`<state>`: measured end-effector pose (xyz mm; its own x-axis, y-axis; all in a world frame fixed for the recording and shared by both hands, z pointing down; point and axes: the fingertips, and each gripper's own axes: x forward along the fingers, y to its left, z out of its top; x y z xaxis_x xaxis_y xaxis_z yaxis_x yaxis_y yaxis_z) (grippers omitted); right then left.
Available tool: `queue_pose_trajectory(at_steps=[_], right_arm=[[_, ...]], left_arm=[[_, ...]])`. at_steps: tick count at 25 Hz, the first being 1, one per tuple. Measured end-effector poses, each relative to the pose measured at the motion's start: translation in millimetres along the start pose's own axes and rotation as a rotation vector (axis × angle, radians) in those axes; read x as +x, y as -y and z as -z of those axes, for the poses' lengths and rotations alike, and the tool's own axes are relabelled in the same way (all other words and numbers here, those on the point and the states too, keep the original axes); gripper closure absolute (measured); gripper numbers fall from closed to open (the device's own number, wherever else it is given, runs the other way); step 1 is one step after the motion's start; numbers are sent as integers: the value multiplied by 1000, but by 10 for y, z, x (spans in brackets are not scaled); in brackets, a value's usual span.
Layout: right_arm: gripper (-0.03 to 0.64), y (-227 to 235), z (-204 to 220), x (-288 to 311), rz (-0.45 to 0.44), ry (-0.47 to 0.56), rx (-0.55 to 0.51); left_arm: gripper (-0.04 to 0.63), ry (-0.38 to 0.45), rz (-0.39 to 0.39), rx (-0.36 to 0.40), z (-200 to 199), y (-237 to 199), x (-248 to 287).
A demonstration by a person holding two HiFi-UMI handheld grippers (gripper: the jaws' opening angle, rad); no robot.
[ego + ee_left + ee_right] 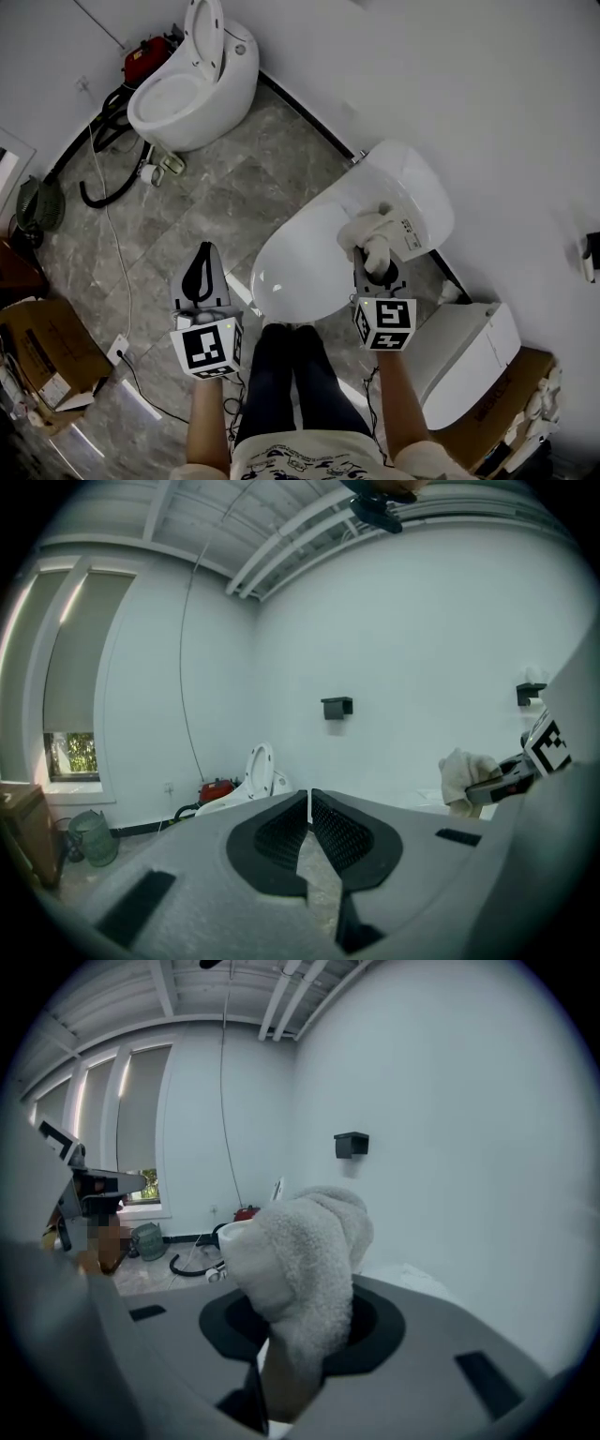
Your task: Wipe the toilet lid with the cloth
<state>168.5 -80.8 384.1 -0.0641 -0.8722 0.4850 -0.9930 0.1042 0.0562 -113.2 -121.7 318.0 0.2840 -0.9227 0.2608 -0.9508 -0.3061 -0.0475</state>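
Wiping seems in hand: the right gripper [377,274] clamps the cloth [367,232] on the far right of the toilet lid [305,258], the left gripper [199,277] is closed and empty; next, sweep it leftwards

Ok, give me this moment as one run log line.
right gripper: shut on cloth, over toilet lid | left gripper: shut, empty, over floor beside lid | cloth-lid contact: cannot tell
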Motion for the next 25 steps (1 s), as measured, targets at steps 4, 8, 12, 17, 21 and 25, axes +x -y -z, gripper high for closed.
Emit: queue_pose_trajectory(at_steps=[4, 8, 12, 17, 21, 25], right_arm=[[502, 93, 324, 360, -35, -65, -22], [503, 212, 673, 698, -72, -128, -47], [503, 295, 940, 1028, -99, -177, -74], [503, 389, 1245, 1411, -110, -240, -110], [504, 465, 1563, 1694, -116, -308, -119], [505, 487, 1900, 1919, -135, -396, -178]], left_arm=[[577, -4, -19, 4, 149, 73, 131], [577, -26, -36, 0, 338, 152, 256], [577, -42, -45, 1, 465, 191, 339], [577, -47, -49, 2, 555, 217, 432], [577, -55, -49, 10, 628, 238, 519], [577, -67, -50, 13, 728, 224, 573]])
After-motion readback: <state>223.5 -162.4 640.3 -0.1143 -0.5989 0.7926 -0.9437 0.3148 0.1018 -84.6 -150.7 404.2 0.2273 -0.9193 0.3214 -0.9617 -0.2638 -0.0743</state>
